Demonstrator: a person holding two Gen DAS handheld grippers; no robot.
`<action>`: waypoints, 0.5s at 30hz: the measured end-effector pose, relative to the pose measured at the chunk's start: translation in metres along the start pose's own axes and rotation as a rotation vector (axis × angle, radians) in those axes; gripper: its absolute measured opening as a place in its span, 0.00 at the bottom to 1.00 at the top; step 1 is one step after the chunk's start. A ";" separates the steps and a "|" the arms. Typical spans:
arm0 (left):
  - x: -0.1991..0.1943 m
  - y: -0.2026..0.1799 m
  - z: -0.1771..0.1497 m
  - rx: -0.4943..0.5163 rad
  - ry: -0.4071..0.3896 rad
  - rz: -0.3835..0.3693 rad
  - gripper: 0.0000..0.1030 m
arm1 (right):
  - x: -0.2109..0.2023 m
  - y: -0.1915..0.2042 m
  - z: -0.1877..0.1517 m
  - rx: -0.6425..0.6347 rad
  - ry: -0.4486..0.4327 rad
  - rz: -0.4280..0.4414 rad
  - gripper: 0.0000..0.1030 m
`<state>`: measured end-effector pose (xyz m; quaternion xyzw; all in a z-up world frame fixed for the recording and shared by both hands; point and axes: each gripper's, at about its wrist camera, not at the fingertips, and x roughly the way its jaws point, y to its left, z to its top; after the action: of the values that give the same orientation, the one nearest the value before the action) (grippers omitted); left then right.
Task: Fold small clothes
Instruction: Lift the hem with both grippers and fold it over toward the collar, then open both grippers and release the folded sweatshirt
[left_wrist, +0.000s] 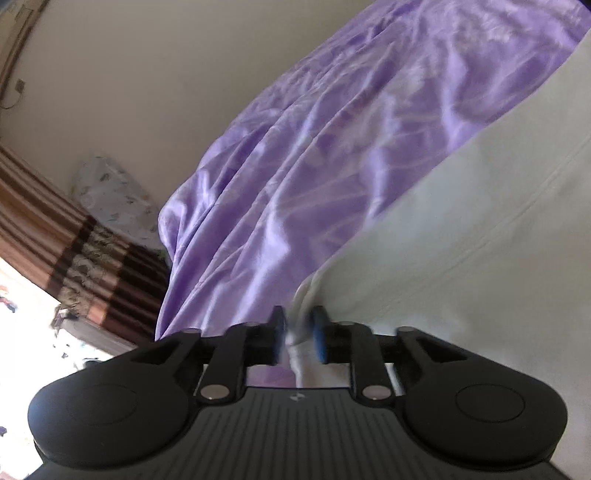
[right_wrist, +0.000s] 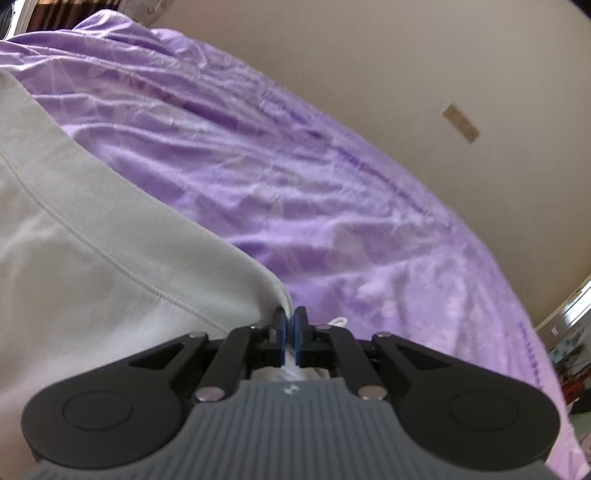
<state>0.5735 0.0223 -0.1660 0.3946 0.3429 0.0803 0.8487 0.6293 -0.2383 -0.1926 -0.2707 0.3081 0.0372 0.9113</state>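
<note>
A white garment (left_wrist: 480, 229) lies over a purple bedsheet (left_wrist: 314, 155); a stitched seam runs across it. My left gripper (left_wrist: 298, 334) is shut on a bunched corner of the white garment, with cloth pinched between the blue pads. In the right wrist view the same white garment (right_wrist: 92, 240) fills the left side over the purple sheet (right_wrist: 314, 192). My right gripper (right_wrist: 290, 332) is shut on another edge of the white garment, with its pads nearly together. A white drawstring end (right_wrist: 340, 321) shows just right of the right gripper's fingers.
A beige wall (left_wrist: 147, 74) rises behind the bed. A striped brown curtain (left_wrist: 55, 229) and a floral pillow (left_wrist: 114, 195) are at the left. A wall switch plate (right_wrist: 461, 123) is on the wall at the right. A bright window area (right_wrist: 576, 306) is at the far right.
</note>
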 end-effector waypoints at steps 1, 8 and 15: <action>0.002 0.002 -0.001 0.001 0.001 0.035 0.30 | 0.000 -0.002 0.000 0.008 -0.005 0.002 0.00; -0.003 0.071 -0.021 -0.261 0.073 -0.059 0.48 | -0.021 -0.032 0.006 0.123 -0.012 -0.025 0.53; -0.058 0.133 -0.071 -0.469 0.108 -0.255 0.49 | -0.074 -0.083 -0.010 0.368 0.055 0.049 0.62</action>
<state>0.5019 0.1326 -0.0719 0.1359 0.4063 0.0711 0.9008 0.5840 -0.3070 -0.1170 -0.0928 0.3409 -0.0047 0.9355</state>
